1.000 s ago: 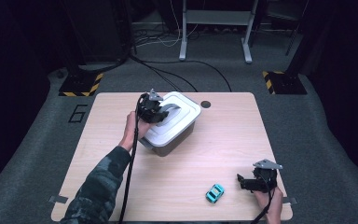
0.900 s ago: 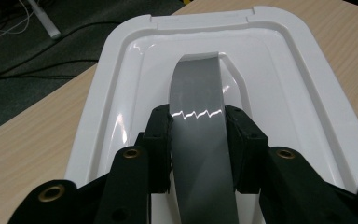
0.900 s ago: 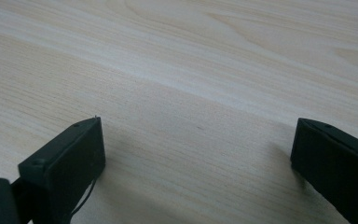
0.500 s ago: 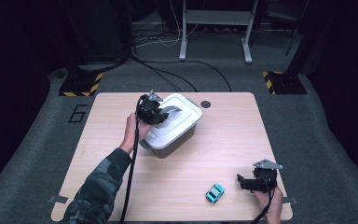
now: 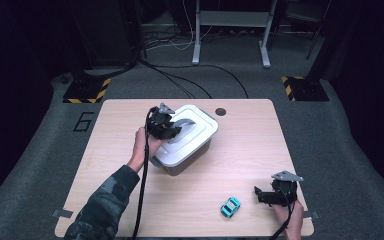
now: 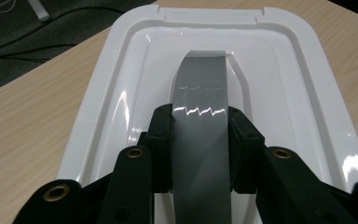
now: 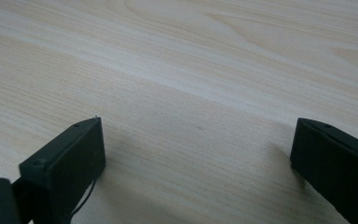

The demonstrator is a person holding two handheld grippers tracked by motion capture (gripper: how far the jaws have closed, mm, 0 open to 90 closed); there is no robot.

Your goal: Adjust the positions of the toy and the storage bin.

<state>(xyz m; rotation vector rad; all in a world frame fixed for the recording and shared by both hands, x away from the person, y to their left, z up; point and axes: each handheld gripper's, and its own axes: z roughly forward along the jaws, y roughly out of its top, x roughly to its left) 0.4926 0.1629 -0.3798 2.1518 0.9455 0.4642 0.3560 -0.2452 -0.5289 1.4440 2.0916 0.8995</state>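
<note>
1. Near right: the right gripper (image 5: 272, 196) rests low over bare table (image 5: 250, 140), its jaws spread wide and holding nothing. The teal toy car (image 5: 230, 206) sits just to its left, untouched. A careless sweep of that hand could knock the car off the near edge.
2. Mid left: the left gripper (image 6: 200, 140) is clamped on the grey handle (image 6: 200, 100) of the white lid (image 6: 121, 88), which sits on the box (image 5: 186, 142) toward the far left of the table.
3. The glossy handle could slip from the pads, or the whole box could lift if the lid sticks.
4. Compared with a second ago, the box is turned slightly and the hand has shifted; the right gripper and car are unchanged.
</note>
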